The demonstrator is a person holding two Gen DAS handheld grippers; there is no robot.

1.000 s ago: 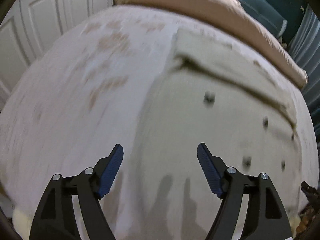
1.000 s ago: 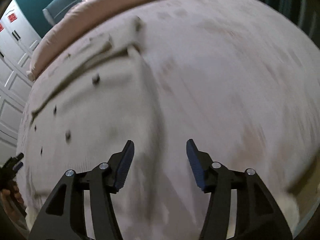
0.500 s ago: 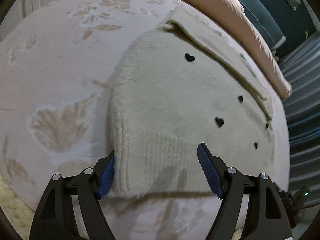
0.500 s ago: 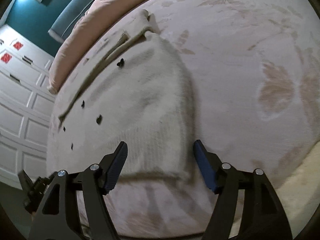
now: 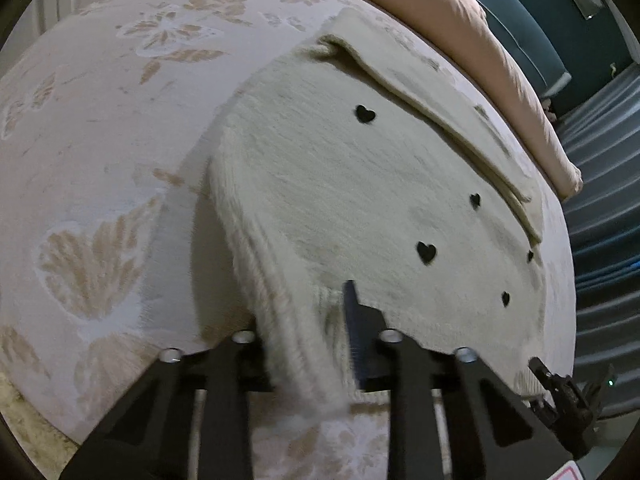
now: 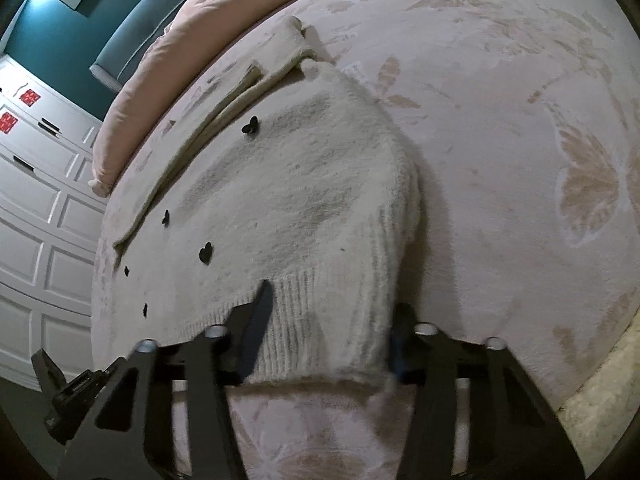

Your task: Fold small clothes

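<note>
My left gripper (image 5: 308, 344) has its two fingers pinched onto the near left corner of the cream sweater (image 5: 360, 200), with the ribbed hem bunched between them and lifted a little off the bedspread (image 5: 100, 140). My right gripper (image 6: 326, 336) is clamped the same way on the sweater (image 6: 280, 200) at its near right corner, the knit hem gathered between the pads and hanging over the lower one.

Taking the sweater as the landmark: it lies spread on the pale, leaf-patterned bedspread (image 6: 500, 120), dotted with small black hearts (image 5: 426, 252), its far edge turned toward the pink pillow roll (image 5: 480, 40) that runs just beyond it. A folded strip of the same cream knit, possibly a sleeve, lies along that far edge. Beyond the pillow roll stands a teal headboard (image 6: 132, 40), and to the sweater's left side are white panelled doors (image 6: 36, 220).
</note>
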